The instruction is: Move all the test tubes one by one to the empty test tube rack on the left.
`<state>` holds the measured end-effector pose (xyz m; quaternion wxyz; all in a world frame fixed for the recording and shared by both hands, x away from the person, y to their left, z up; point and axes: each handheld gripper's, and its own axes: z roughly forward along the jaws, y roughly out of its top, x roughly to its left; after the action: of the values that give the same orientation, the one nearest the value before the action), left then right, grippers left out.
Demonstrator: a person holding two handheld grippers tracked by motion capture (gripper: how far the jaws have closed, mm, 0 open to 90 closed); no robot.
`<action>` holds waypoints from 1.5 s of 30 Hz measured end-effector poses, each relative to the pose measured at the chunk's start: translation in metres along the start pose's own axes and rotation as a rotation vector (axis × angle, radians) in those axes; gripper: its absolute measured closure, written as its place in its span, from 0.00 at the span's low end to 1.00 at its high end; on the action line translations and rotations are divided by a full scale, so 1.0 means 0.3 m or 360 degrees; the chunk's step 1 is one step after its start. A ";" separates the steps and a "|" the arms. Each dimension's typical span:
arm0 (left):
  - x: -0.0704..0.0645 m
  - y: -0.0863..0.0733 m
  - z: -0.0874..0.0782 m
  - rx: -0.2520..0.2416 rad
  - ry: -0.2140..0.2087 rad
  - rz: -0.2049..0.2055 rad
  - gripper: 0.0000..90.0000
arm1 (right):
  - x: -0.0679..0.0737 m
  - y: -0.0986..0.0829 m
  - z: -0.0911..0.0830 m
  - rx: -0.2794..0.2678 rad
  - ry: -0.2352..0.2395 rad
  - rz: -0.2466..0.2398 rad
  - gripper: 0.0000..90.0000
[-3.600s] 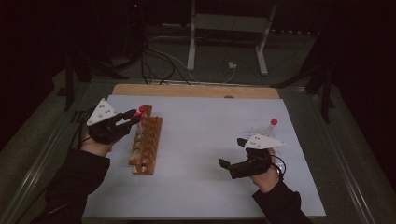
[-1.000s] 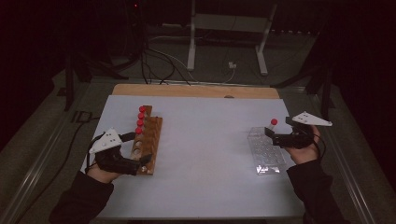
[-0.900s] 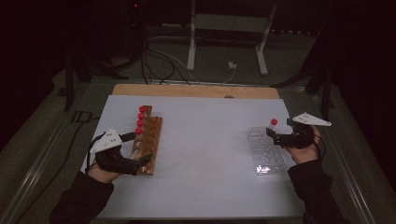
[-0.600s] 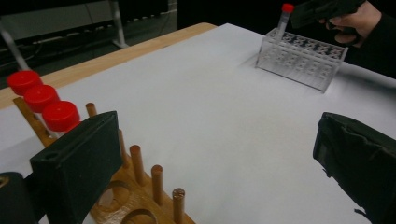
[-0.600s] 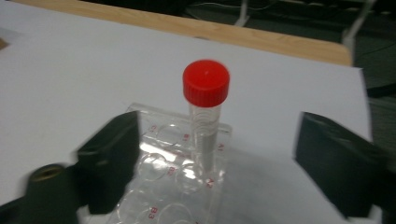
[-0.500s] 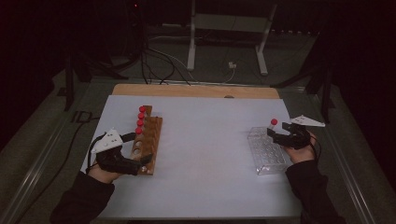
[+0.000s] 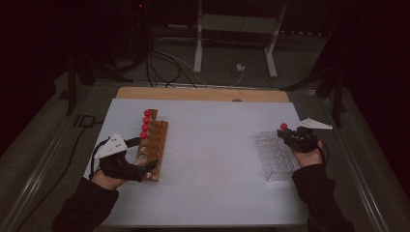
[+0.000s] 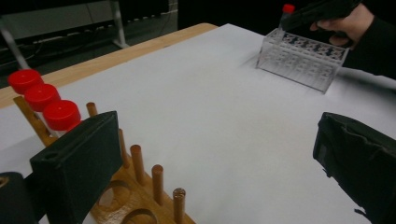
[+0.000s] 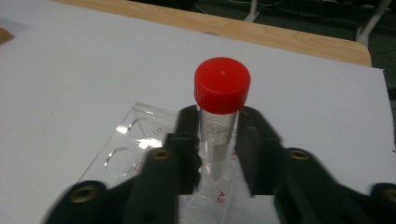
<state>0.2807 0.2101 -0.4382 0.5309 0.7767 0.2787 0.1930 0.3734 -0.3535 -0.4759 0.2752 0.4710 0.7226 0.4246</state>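
My right gripper [image 9: 218, 154] clamps a red-capped tube [image 9: 219, 107] upright over the clear rack [image 7: 276, 155] at its 1 o'clock corner. My left gripper [image 8: 219, 158] gapes empty beside the wooden rack [image 7: 152, 143], which holds four capped tubes [image 7: 145, 124] at its 12 o'clock end.

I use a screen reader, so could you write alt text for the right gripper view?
A gripper's two black jaws clamp a clear tube with a red cap, held upright over a clear plastic rack on a white table. A wooden edge runs along the far side.
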 end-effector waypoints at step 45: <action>-0.022 0.023 0.004 0.0006 -0.0066 0.0025 0.02 | 0.186 0.176 -0.173 -0.0114 0.0192 -0.0254 0.83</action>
<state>0.2780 0.2031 -0.4321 0.5336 0.7836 0.2618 0.1807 0.3330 -0.3104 -0.4043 0.2810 0.3753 0.7575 0.4544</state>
